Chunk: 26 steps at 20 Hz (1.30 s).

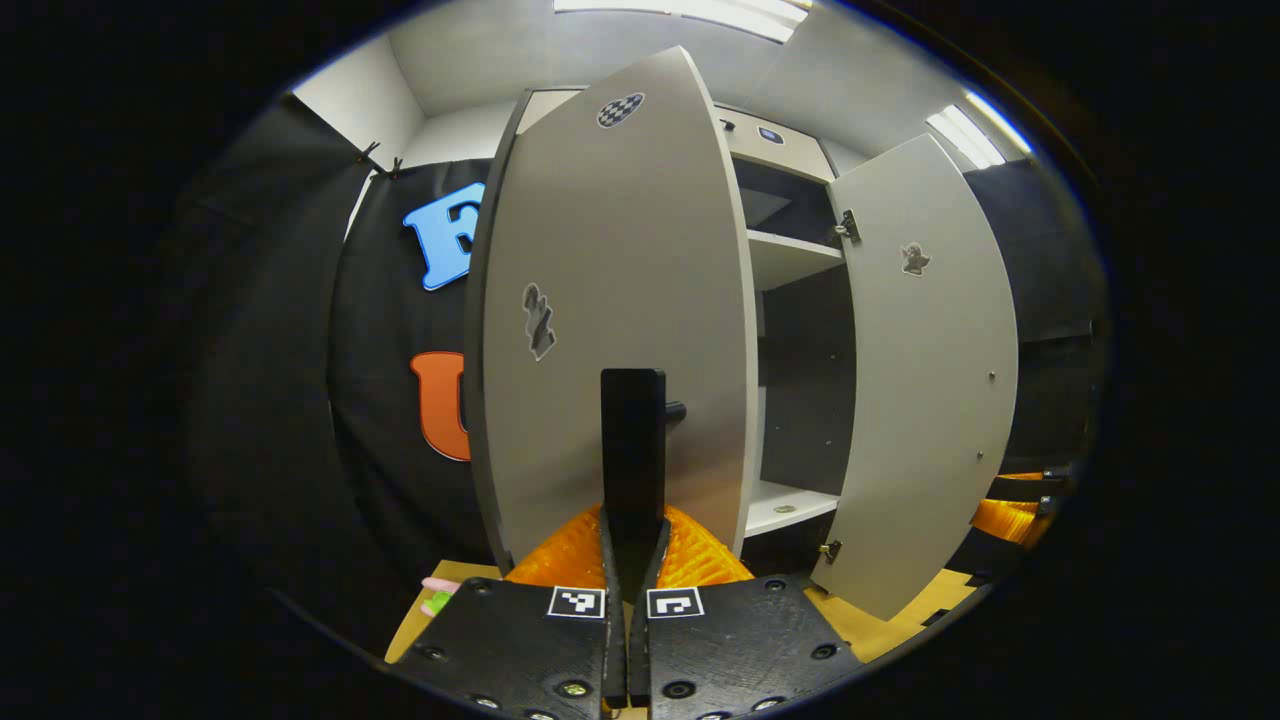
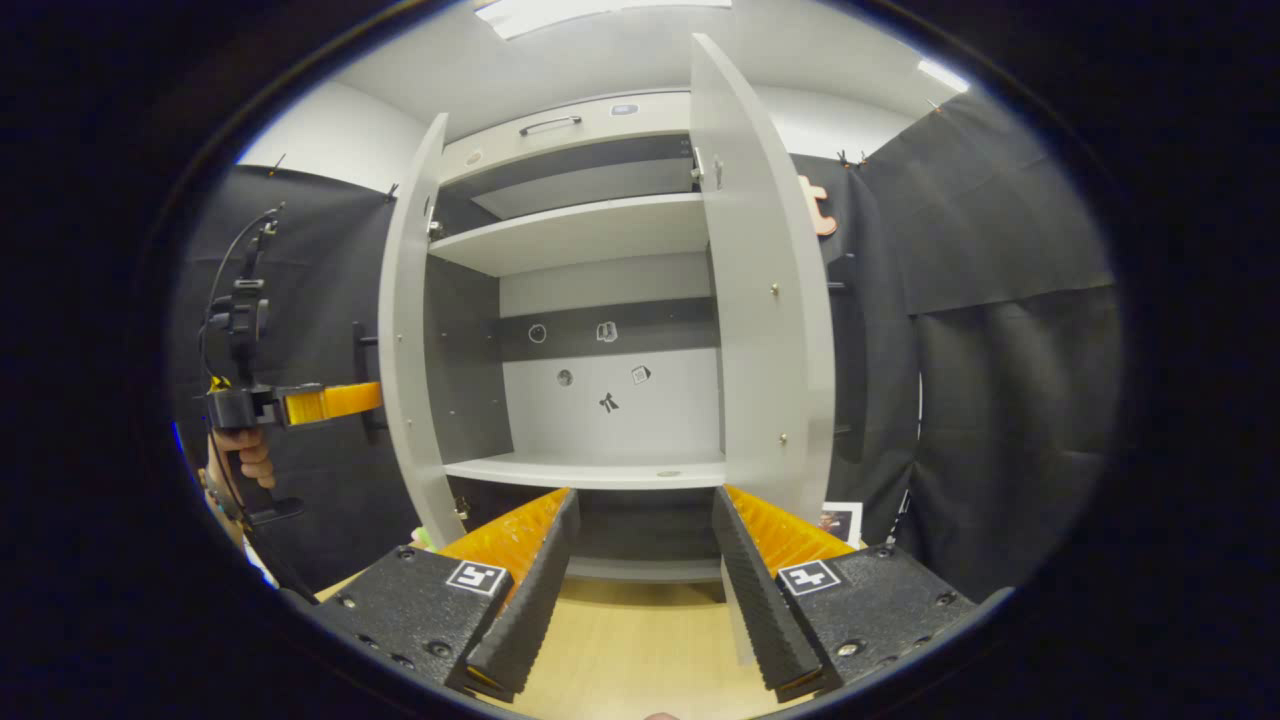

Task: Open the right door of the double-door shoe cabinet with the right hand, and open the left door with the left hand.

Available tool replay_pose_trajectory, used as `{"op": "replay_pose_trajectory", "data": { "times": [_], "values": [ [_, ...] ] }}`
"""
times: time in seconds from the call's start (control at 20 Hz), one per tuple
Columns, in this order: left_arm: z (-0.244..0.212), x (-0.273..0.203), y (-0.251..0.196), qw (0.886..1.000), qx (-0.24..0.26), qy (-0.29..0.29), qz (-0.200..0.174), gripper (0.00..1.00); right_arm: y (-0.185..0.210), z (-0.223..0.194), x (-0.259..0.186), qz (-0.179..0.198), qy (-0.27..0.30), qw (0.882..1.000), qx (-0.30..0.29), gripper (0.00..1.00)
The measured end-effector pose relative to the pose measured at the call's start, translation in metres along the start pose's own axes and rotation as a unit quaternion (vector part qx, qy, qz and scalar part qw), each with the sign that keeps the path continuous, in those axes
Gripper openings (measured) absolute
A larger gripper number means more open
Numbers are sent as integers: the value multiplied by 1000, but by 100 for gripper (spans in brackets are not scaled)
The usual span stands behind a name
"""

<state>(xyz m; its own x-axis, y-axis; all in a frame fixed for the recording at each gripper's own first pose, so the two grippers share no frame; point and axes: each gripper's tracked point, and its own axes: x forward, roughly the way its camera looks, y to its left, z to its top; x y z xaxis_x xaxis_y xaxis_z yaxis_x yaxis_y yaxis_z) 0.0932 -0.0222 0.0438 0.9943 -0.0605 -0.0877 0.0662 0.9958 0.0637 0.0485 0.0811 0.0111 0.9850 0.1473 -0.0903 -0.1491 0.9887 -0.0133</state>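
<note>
The pale grey shoe cabinet stands with both doors swung out. In the left gripper view the left door is close in front of me, and my left gripper is shut on its black vertical handle. The right door hangs open farther right. In the right gripper view my right gripper is open and holds nothing; it faces the cabinet's inside between the left door and the right door. There a hand holds the left gripper at the left door's handle.
Inside are a top shelf and a lower shelf, with small stickers on the back panel. A drawer front tops the cabinet. A wooden surface lies below it, and black cloth hangs on both sides.
</note>
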Motion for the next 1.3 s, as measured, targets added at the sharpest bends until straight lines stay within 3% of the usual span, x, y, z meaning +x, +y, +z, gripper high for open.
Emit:
{"op": "replay_pose_trajectory", "data": {
  "times": [0.55, 0.6, 0.65, 0.7, 0.75, 0.8, 0.85, 1.3],
  "values": [
    [-5, -36, 70, 997, 9, -4, 76, 0, 32, -6, 23, 16, 8, 1000, -7, 84],
    [-4, -37, 78, 996, 8, -7, 84, 11, 33, -7, 24, 15, 8, 1000, -9, 84],
    [-4, -37, 86, 995, 8, -8, 94, 0, 32, -6, 26, 12, 8, 1000, -9, 84],
    [-5, -39, 98, 994, 12, -6, 106, 0, 31, -6, 28, 10, 6, 1000, -8, 84],
    [-4, -36, 102, 995, 9, -11, 100, 0, 30, -6, 29, 8, 6, 1000, -7, 84],
    [-5, -36, 103, 996, -2, -7, 93, 10, 29, -7, 31, 7, 7, 1000, -6, 84],
    [-5, -36, 104, 996, -7, -9, 86, 0, 28, -7, 33, 6, 7, 1000, -5, 84],
    [-10, -43, 111, 999, -24, -3, 45, 0, 29, -11, 42, 4, 11, 1000, -7, 84]
  ]
}}
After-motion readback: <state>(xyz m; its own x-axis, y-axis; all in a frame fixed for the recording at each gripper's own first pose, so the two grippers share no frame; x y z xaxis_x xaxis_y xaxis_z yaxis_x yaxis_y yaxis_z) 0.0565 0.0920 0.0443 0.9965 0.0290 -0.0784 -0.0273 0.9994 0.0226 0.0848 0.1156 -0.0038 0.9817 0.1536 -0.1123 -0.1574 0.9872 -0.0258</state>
